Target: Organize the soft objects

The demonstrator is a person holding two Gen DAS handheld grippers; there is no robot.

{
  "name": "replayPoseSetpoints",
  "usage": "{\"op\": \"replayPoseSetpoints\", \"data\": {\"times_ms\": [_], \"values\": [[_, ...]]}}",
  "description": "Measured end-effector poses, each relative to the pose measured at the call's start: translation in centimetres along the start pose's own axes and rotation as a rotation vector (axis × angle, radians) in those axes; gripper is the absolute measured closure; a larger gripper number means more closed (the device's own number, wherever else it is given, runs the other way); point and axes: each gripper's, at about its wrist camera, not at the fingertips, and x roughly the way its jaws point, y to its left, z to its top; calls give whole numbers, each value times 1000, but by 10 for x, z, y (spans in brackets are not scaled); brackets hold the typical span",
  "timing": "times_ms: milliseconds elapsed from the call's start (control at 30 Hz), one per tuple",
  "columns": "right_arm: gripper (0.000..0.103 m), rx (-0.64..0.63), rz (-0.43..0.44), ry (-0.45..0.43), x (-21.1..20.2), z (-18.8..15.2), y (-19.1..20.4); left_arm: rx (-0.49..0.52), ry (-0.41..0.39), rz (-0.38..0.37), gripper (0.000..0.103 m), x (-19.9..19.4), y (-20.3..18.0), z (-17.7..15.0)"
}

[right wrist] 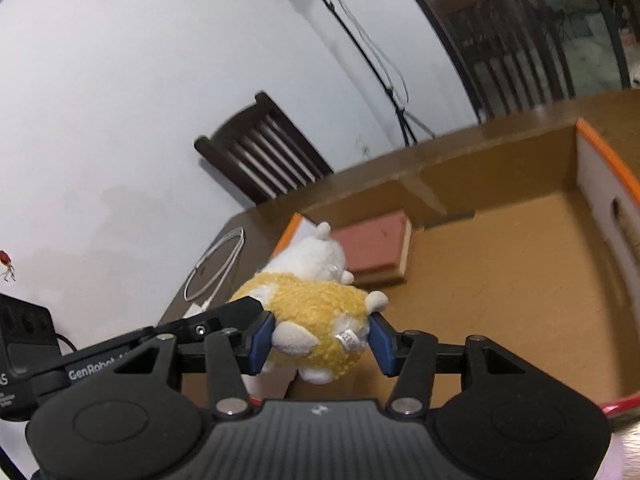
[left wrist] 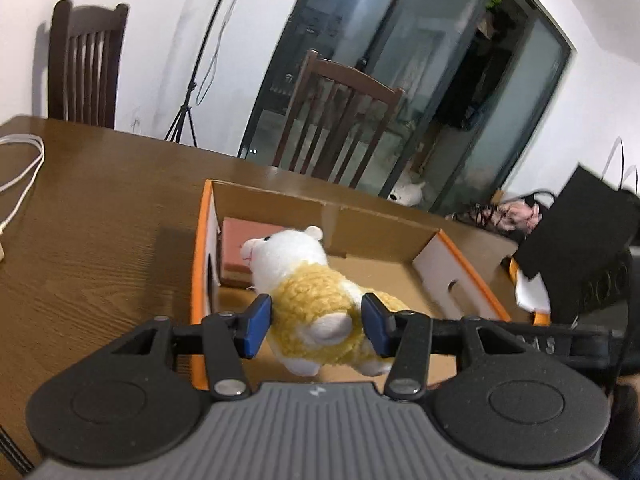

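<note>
I am holding both grippers level over the near edge of the cardboard box [left wrist: 400, 280]. Left gripper [left wrist: 316, 326] is pinching the plush sheep [left wrist: 316, 300] across its yellow body, pads pressing both flanks. Right gripper [right wrist: 320, 338] is clamping the same toy from its side, so the sheep is hanging above the box floor. Farther in, a pink sponge block [right wrist: 374, 248] is lying in the box's far corner. A white cable [left wrist: 20, 172] is lying on the wooden table [left wrist: 100, 240] beyond.

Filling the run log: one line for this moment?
left tool: shut on plush toy | right tool: shut on plush toy | plush toy: over cardboard box
</note>
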Motion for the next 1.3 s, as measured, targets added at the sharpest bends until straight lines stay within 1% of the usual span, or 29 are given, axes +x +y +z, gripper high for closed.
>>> {"op": "replayPoseSetpoints", "data": {"times_ms": [67,167,233,300,400,467,533,633,667,800,867,1000,1067,1167,1233,1300], "values": [[51,-14,-5,15,7,-5,-1,26,13,-2,52,-3,3,-8],[50,-41,-7,48,16,-12,1,64,1,-4,44,-10,5,-14],[49,-57,-24,56,18,-14,4,81,-28,21,31,-15,3,-14],[48,-64,-22,61,19,-16,6,79,-56,47,29,-22,3,-13],[48,-82,-25,58,12,-19,12,67,-76,45,29,-37,4,-10],[48,-102,-31,44,1,-20,17,81,-90,55,28,-46,1,-7],[44,-115,-41,23,-13,-18,21,98,-103,70,26,-58,-3,-6],[42,-138,-74,-32,-48,-15,25,107,-117,76,24,-78,-10,-8],[41,-149,-94,-54,-61,-14,26,108,-122,81,24,-85,-12,-9],[32,-206,-182,-150,-120,-16,30,139,-144,96,18,-116,-27,-18],[27,-239,-234,-199,-148,-20,32,154,-152,104,17,-129,-34,-21],[23,-297,-314,-289,-195,-35,38,180,-183,120,13,-156,-51,-32],[22,-316,-324,-318,-214,-45,42,184,-192,119,13,-166,-61,-37],[21,-346,-322,-346,-233,-59,48,207,-222,124,10,-184,-76,-48],[19,-376,-331,-373,-244,-71,54,229,-253,135,7,-198,-88,-59],[18,-412,-354,-404,-253,-87,59,236,-274,142,7,-209,-97,-73]]}}
